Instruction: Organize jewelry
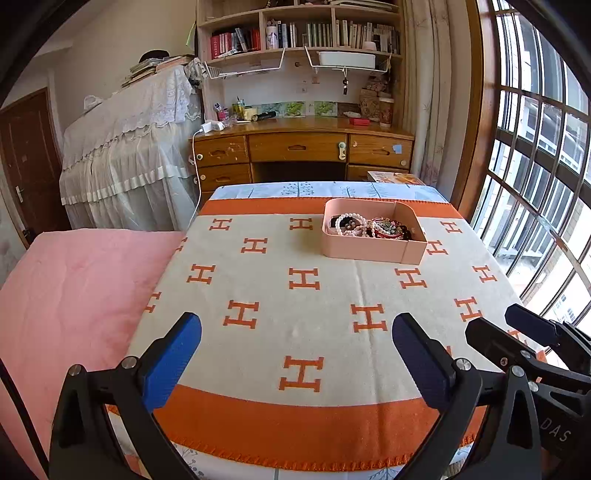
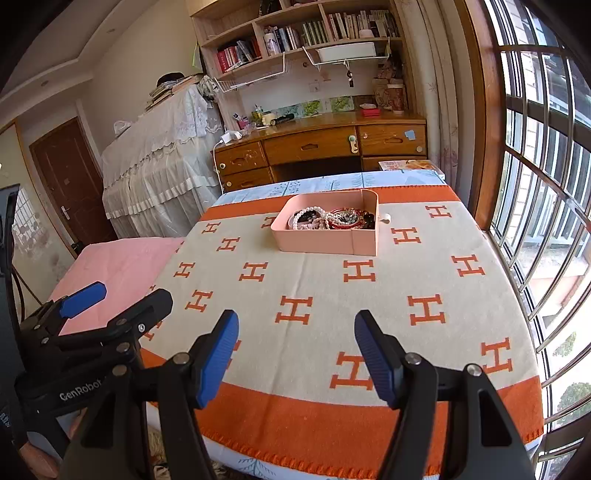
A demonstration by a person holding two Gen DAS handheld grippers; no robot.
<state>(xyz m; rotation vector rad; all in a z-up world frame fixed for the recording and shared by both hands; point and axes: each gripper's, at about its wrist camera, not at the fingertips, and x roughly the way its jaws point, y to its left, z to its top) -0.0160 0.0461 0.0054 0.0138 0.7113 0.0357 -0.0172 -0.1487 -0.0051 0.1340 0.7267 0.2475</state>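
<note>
A pink open box (image 1: 369,249) stands on the far part of the table, on a cream and orange blanket with H marks (image 1: 303,280). It holds a heap of jewelry (image 1: 369,226): pearl strands, red and dark bead bracelets. The box (image 2: 325,240) and jewelry (image 2: 332,218) also show in the right wrist view. My left gripper (image 1: 295,328) is open and empty over the near part of the blanket. My right gripper (image 2: 295,328) is open and empty beside it. Each gripper shows in the other's view: the right (image 1: 517,332), the left (image 2: 125,295).
A pink bedcover (image 1: 74,295) lies left of the table. A wooden desk with drawers (image 1: 299,147) and bookshelves (image 1: 303,33) stand behind. A lace-draped piece of furniture (image 1: 125,155) is at back left. A barred window (image 1: 546,166) runs along the right.
</note>
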